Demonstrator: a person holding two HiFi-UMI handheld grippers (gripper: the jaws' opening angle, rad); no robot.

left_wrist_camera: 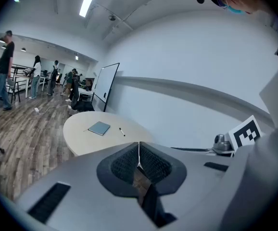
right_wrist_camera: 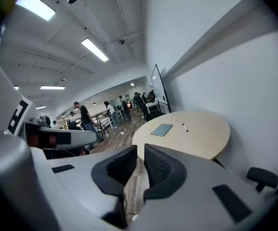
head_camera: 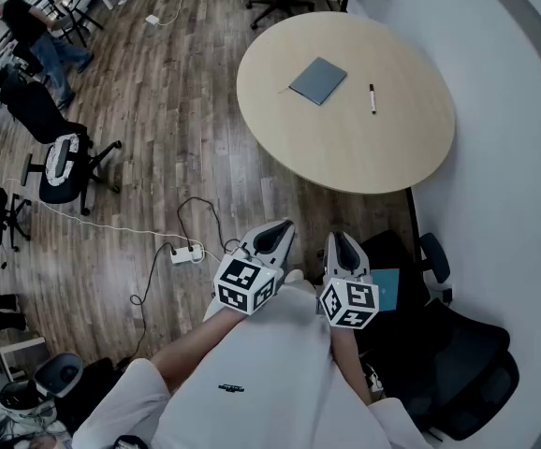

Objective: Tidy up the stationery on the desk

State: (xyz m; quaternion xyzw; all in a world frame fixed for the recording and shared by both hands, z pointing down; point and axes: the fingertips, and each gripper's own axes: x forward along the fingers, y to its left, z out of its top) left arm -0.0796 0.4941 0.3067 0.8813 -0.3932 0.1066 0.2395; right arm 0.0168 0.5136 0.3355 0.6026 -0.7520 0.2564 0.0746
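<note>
Left tongs point(head_camera: 273, 236) shut and empty, right tongs point(head_camera: 343, 250) barely parted, empty; operator should advance to the surface point(head_camera: 383, 157) at 12 o'clock, opening wider before pen point(head_camera: 372, 98) and notebook point(head_camera: 318, 80).

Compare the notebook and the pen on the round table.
The notebook is a flat grey-blue rectangle; the pen is a thin, mostly white stick. The notebook covers far more of the table than the pen. In the head view the notebook lies left of the pen. Both lie flat on the table, apart from each other.
</note>
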